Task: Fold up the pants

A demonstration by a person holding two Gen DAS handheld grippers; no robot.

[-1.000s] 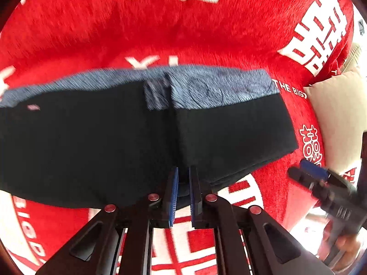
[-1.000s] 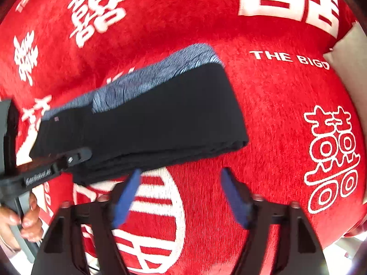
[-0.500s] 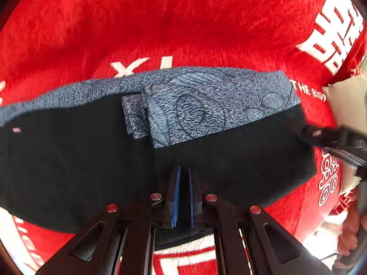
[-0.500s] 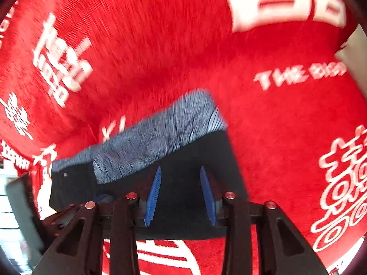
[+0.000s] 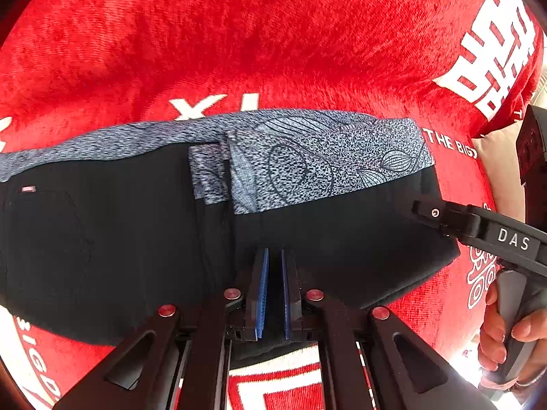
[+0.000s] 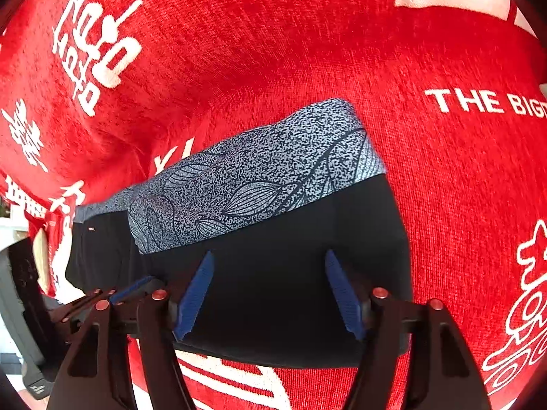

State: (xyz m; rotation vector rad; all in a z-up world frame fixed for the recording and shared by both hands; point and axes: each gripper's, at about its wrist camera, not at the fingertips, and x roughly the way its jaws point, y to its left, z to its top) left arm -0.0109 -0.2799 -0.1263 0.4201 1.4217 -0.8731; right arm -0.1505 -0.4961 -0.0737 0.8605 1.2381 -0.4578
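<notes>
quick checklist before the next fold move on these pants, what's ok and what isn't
1. Left gripper shut over the near edge of the pants: ok; whether cloth is pinched, cannot tell.
2. Right gripper open, jaws just widened, poised over black fabric near the pants' right end: ok.
3. Patterned grey band lies flat along the far edge: ok.
4. Folded flap's edge near the middle is neat: not ok, a layer sticks out.
5. Red blanket is bare beyond the pants: ok.

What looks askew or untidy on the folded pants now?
On the pants, the grey patterned band of the folded-over part does not line up with the band beneath: a narrow grey strip sticks out beside it, near the middle. Nothing looks torn or spilled on the red blanket.
</notes>
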